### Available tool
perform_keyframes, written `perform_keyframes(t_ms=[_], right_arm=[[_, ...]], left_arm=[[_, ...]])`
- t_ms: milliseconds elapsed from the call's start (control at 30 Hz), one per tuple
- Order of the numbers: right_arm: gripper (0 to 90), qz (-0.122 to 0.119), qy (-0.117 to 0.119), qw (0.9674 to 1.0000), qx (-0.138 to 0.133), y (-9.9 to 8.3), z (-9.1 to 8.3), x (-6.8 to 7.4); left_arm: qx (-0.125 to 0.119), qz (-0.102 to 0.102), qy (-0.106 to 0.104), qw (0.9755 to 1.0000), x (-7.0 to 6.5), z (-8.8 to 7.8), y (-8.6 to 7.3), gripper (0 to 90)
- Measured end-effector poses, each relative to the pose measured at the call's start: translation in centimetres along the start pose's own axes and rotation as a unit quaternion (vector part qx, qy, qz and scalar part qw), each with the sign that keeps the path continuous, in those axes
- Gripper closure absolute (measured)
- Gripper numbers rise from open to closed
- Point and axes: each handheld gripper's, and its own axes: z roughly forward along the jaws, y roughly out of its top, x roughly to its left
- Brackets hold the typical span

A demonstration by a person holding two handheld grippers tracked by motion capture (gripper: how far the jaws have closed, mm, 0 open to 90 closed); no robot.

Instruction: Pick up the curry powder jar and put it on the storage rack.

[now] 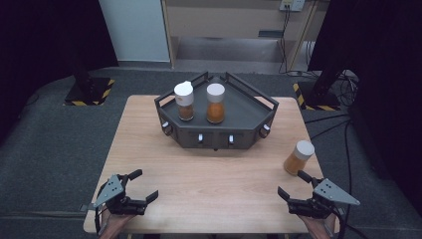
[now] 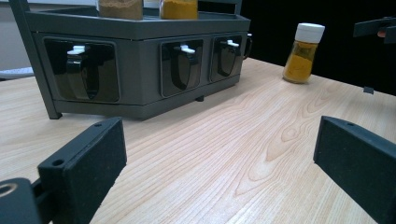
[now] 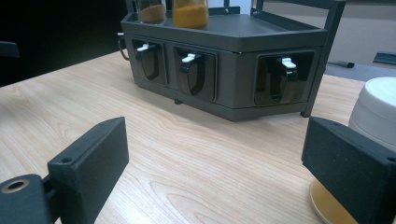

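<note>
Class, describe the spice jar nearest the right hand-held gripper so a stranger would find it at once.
Start at the wooden table with the dark grey rack. Near its right edge stands a white-capped jar of yellow powder. Unlike the two jars on the rack, it stands on the tabletop itself.

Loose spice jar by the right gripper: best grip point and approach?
Probably the glass body of the spice jar, below its white cap. It stands upright, apart from the rack, just ahead of the open right gripper. Come in level from the near side, jaws straddling the round body.
</note>
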Motion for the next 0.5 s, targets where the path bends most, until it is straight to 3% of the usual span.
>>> perform_keyframes(t_ms=[500], right_arm=[[7.1, -0.001, 0.0, 1.0, 0.001, -0.07, 0.06, -0.01]], left_arm=[[0.0, 0.0, 0.0, 1.0, 0.0, 0.0, 0.01, 1.3]])
